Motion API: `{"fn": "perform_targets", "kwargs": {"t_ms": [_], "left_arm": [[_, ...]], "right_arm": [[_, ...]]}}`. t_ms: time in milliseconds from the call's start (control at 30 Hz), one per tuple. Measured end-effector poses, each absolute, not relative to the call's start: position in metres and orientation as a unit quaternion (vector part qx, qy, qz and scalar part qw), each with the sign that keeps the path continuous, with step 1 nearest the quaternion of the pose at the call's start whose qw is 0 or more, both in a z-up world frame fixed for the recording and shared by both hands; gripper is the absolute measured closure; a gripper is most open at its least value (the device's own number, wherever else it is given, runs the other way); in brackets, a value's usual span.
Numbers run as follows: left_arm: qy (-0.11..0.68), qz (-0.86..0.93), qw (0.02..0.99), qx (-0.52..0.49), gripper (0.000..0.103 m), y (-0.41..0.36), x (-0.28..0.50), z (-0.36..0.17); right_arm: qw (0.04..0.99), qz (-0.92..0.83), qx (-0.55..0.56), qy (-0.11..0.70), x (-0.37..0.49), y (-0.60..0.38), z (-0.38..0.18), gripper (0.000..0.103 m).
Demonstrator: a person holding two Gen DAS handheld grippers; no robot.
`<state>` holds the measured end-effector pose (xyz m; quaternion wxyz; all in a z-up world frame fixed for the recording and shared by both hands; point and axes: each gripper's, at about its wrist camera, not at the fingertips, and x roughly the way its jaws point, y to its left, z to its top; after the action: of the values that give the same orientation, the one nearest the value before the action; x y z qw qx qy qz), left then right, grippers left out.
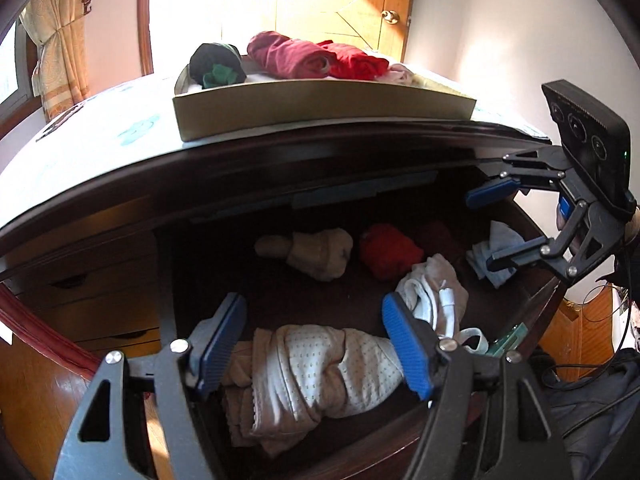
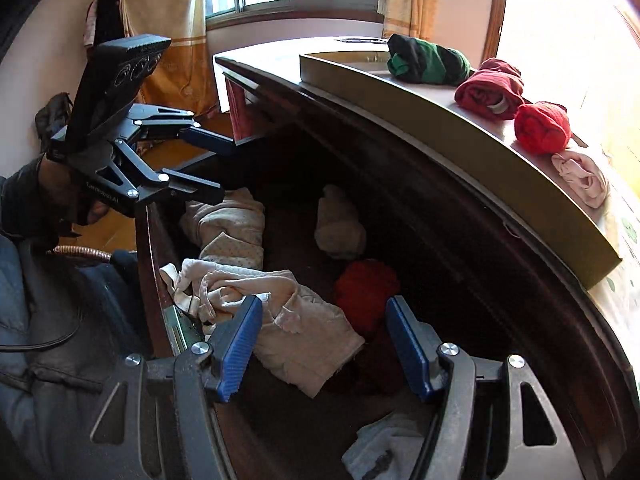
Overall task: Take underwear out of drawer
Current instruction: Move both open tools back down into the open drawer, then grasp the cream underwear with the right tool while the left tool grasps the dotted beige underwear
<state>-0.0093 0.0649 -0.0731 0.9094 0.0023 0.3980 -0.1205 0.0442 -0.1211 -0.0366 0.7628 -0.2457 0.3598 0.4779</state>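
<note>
We were mid-task, both tongs released: our left gripper point(image 1: 314, 346) straddled the dotted underwear roll point(image 1: 320, 376) in the drawer point(image 1: 536, 300). Our right gripper point(image 2: 324, 346) hovered over a pink piece point(image 2: 308, 336). Next, we judged, the left needed lowering and clenching.

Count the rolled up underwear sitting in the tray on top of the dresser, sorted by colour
In the tray:
Black and green roll: 1
Dark red roll: 1
Bright red roll: 1
Pale pink roll: 1
Total: 4
</note>
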Motion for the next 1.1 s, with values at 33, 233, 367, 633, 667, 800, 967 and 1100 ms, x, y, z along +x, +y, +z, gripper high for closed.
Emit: {"fn": "perform_targets", "kwargs": {"t_ms": [33, 233, 367, 633, 667, 800, 967, 1100], "left_arm": [[0.399, -0.12, 0.909, 0.0, 0.031, 0.066, -0.01, -0.074], [0.407, -0.121, 0.905, -0.012, 0.031, 0.068, -0.01, -0.079], [0.409, -0.124, 0.904, -0.013, 0.031, 0.066, -0.01, -0.08], [0.411, -0.127, 0.902, -0.016, 0.031, 0.065, -0.012, -0.081], [0.412, -0.128, 0.902, -0.018, 0.03, 0.065, -0.012, -0.081], [0.411, -0.128, 0.903, -0.022, 0.03, 0.067, -0.013, -0.081], [0.411, -0.127, 0.902, -0.031, 0.029, 0.07, -0.013, -0.082], [0.414, -0.129, 0.901, -0.035, 0.029, 0.071, -0.013, -0.083]], "right_arm": [[0.758, 0.478, -0.256, 0.361, 0.045, -0.117, -0.04, 0.037], [0.734, 0.484, -0.291, 0.377, 0.049, -0.104, -0.056, 0.037], [0.714, 0.49, -0.311, 0.392, 0.052, -0.096, -0.067, 0.037], [0.668, 0.514, -0.353, 0.407, 0.052, -0.071, -0.084, 0.037], [0.666, 0.515, -0.353, 0.407, 0.054, -0.069, -0.084, 0.037], [0.648, 0.528, -0.345, 0.427, 0.063, -0.062, -0.087, 0.037], [0.632, 0.544, -0.326, 0.445, 0.076, -0.052, -0.088, 0.037], [0.613, 0.555, -0.329, 0.456, 0.08, -0.038, -0.092, 0.037]]}}
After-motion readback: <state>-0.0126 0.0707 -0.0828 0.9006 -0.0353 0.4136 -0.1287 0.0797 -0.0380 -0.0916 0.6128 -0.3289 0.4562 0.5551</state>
